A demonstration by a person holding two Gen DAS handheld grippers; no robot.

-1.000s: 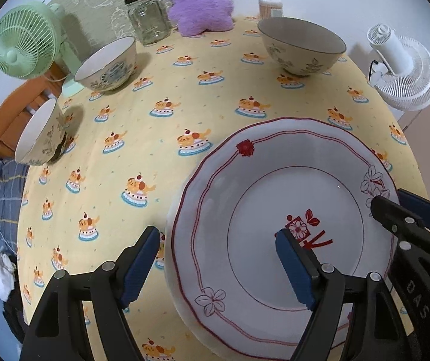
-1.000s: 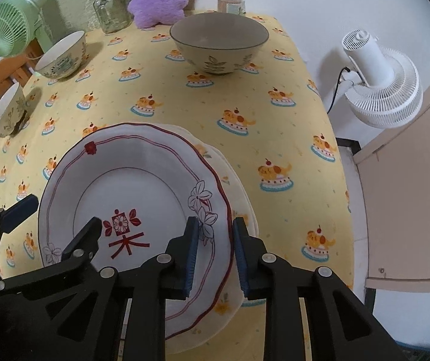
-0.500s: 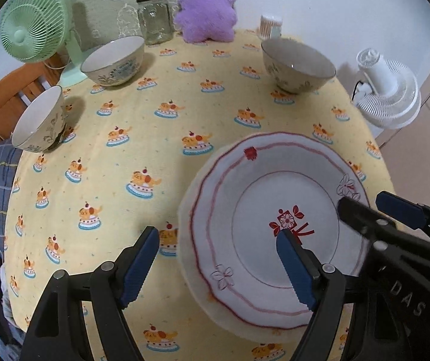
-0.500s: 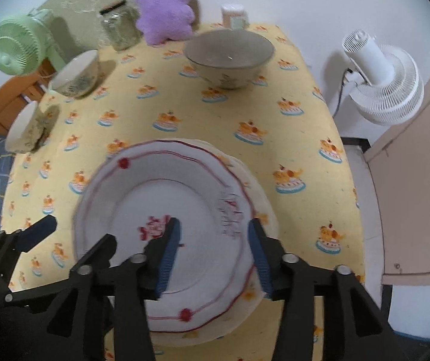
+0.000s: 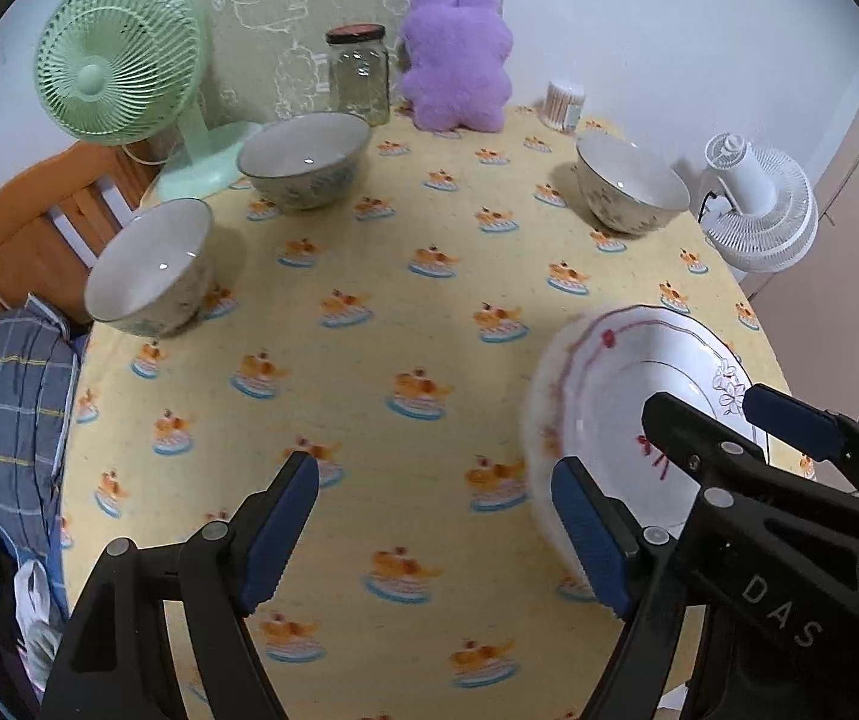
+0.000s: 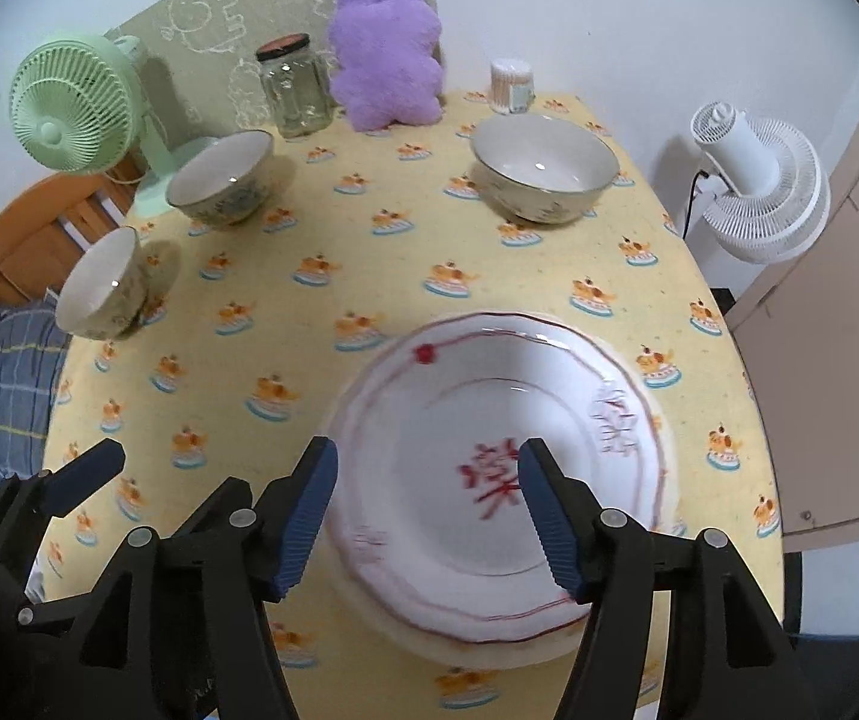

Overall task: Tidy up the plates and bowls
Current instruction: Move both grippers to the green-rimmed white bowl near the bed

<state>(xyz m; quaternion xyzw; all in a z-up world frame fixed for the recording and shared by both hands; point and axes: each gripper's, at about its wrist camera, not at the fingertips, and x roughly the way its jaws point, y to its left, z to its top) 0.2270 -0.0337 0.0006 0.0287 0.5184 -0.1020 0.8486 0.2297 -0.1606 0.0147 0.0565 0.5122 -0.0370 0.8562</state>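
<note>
The right tool (image 6: 426, 510) is above the plate (image 6: 489, 462), jaws opening, nothing gripped. The left tool (image 5: 429, 534) is released and empty. The plate rests on the tabletop (image 6: 369, 252), apparently atop another (edges blurred). Three bowls (image 6: 543, 168) stand well apart.

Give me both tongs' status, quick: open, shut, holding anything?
Left tongs: open, holding nothing.
Right tongs: jaws opening, holding nothing, above the red-patterned plate.
</note>
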